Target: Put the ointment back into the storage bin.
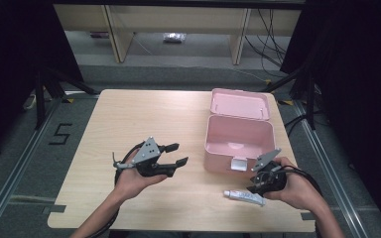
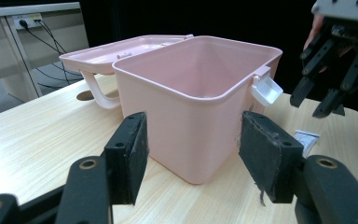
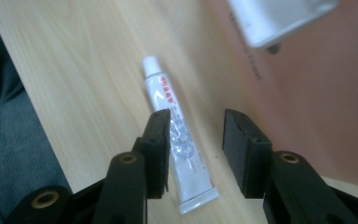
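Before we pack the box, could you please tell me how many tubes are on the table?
1. The small white tube lies on the table in front of the open pink box, below the right hand-held gripper. Anything inside the box may be hidden.

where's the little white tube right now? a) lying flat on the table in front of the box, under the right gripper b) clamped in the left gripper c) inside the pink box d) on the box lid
a: the white tube lies flat on the wooden table by the pink box, with the right gripper open above it and not pressing on it.
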Demonstrator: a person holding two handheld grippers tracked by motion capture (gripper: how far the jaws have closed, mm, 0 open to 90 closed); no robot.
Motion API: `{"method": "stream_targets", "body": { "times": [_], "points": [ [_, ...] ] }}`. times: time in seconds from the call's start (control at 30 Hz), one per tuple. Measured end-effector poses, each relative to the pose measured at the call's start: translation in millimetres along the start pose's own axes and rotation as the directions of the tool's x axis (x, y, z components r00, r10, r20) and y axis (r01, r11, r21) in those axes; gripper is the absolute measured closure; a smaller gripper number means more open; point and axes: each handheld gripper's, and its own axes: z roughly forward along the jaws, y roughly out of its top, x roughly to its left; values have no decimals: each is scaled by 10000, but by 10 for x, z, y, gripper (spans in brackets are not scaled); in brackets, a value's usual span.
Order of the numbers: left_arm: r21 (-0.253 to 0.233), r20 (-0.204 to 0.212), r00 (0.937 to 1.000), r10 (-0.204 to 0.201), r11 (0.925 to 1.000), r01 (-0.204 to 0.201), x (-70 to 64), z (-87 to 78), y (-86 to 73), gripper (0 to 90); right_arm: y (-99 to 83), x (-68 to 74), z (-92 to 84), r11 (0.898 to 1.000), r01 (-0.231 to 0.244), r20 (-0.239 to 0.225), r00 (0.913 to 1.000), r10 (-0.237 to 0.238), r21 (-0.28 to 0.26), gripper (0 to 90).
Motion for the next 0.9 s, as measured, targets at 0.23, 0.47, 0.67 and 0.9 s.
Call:
{"method": "stream_targets", "body": {
  "times": [0.23,0.47,0.67,0.9],
  "points": [
    [-4,-12,10000,25,10000,-25,-6,-8,-5,415,65,25,159,9878,1277,-489,9911,-1237,897,627],
    [11,45,10000,9,10000,-9,-18,15,-4,415,105,58,314,9581,2234,-731,9742,-2135,1793,635],
    [47,38,10000,20,10000,-21,-18,22,-8,415,120,90,397,9333,2650,-675,9642,-2562,2424,634],
    [72,55,10000,41,10000,-42,-21,19,-21,415,148,112,475,9210,2653,-576,9639,-2599,2854,634]
  ]
}}
